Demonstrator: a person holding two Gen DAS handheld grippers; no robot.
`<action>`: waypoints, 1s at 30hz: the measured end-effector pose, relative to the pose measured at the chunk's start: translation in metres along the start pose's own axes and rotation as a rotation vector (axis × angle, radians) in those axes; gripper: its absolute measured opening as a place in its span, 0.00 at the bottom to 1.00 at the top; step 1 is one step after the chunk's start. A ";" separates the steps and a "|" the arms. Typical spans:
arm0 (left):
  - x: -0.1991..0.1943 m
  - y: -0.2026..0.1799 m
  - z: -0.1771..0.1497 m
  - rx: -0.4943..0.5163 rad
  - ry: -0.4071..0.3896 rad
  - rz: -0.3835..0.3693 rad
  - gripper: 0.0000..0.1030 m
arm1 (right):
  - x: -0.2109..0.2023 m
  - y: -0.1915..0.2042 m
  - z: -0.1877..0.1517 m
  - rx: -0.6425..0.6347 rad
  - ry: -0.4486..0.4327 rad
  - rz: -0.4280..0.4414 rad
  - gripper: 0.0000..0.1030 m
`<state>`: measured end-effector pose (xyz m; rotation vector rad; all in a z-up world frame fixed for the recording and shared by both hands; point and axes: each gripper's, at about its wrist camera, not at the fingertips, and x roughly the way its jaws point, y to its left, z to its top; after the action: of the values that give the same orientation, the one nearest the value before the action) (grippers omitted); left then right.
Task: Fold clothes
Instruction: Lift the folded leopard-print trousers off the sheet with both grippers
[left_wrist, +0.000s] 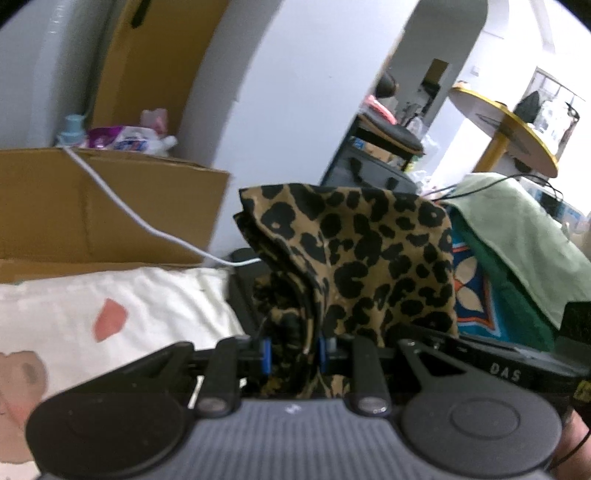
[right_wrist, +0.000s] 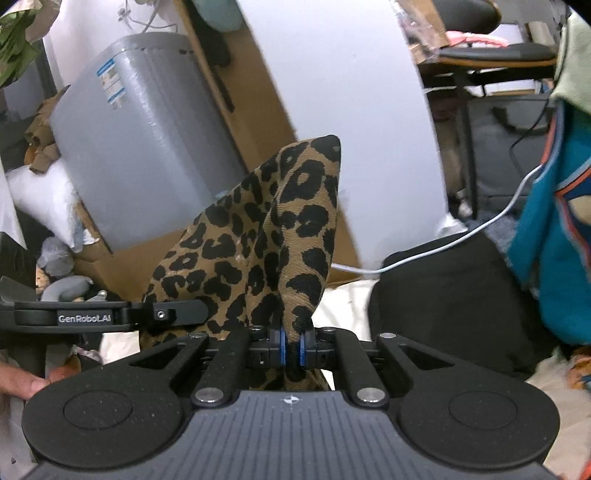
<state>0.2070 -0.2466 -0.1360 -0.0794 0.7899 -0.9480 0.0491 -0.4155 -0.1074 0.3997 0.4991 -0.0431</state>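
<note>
Both tongs clamp leopard-print garment (left_wrist: 369, 251): left tongs (left_wrist: 293, 356) on a thick bunch, right tongs (right_wrist: 291, 350) pinching a thin edge. Cloth lifted above bed (left_wrist: 74, 302). Step: raising to spread; next, separate hands, lay flat.

A brown open cardboard box (left_wrist: 110, 206) stood at the left, with a white cable (left_wrist: 122, 206) trailing across its front. Behind it sat a light-blue-capped bottle (left_wrist: 72, 129) and crumpled colourful packets (left_wrist: 129, 138). A cream sheet with pink patches (left_wrist: 110, 314) lay below. At the right stood a round yellow-rimmed tabletop (left_wrist: 517, 129). A grey cylindrical tank (right_wrist: 140, 147) leaned against cardboard.
</note>
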 end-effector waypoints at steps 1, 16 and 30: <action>0.004 -0.005 -0.001 0.001 0.001 -0.010 0.23 | -0.002 -0.005 0.002 -0.001 0.002 -0.011 0.05; 0.061 -0.052 -0.003 -0.156 -0.020 -0.169 0.22 | -0.039 -0.066 0.038 -0.048 -0.069 -0.212 0.05; 0.117 -0.031 -0.001 -0.319 -0.032 -0.172 0.22 | 0.010 -0.101 0.061 -0.112 -0.034 -0.258 0.05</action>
<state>0.2232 -0.3530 -0.1918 -0.4448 0.9100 -0.9729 0.0722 -0.5313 -0.1000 0.2229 0.5143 -0.2695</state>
